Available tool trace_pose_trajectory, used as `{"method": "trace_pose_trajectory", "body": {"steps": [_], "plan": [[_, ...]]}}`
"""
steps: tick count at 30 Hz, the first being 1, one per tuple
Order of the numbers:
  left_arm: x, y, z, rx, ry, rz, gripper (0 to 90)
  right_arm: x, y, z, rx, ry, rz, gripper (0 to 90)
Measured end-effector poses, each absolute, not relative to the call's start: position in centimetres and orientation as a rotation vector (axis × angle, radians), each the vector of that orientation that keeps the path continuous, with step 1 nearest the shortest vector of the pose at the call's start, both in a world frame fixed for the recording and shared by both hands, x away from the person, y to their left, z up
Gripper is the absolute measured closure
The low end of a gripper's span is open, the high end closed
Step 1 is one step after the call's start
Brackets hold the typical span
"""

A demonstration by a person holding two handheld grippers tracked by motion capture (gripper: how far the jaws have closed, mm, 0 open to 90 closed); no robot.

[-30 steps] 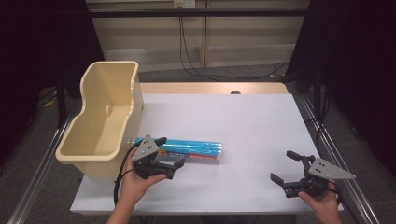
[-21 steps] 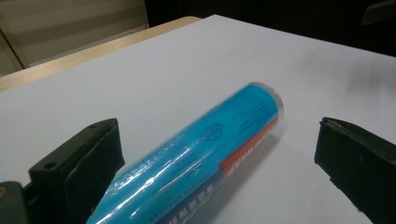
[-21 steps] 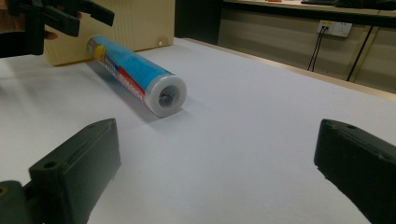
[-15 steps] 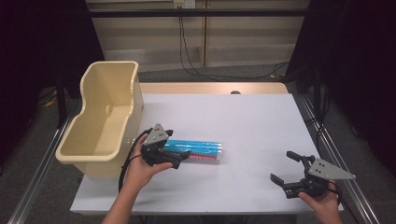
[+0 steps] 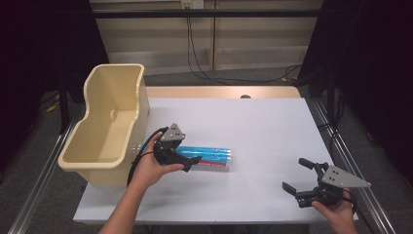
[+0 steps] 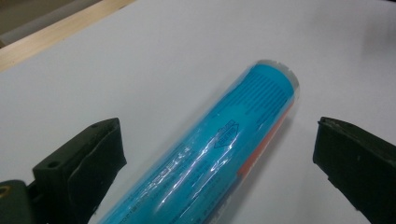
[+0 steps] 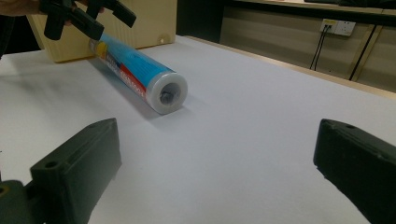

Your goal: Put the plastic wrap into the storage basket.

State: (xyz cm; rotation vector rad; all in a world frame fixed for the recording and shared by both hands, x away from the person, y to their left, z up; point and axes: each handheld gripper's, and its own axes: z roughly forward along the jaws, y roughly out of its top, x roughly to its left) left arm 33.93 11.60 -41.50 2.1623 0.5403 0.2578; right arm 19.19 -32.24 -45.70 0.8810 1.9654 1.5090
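There is one blue roll (image 5: 207, 156), one beige tub (image 5: 108, 126), one white table (image 5: 272, 131), and two grippers, left (image 5: 190, 163) and right (image 5: 295, 175); maybe nothing lies inside the tub.

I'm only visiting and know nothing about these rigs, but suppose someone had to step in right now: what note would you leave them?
Left gripper: open, jaws on either side of the blue roll near its left end, not closed on it.
Right gripper: open, holding nothing, near the table's front right corner, pointing toward the roll.
Blue roll: lying flat on the white table, just right of the beige bin, which looks empty as far as its inside shows.
Done: left gripper lined up over the roll.
Left: close on the roll and lift it; probably it goes into the bin.
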Motion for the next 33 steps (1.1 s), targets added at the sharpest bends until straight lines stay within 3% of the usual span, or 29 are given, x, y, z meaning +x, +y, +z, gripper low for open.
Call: {"method": "trace_pose_trajectory", "body": {"steps": [33], "plan": [[36.7, 10.0, -43.4, 2.497, 0.438, 0.16, 2.8, 19.2, -32.3, -45.7, 0.876, 1.992, 1.503, 1.3]]}}
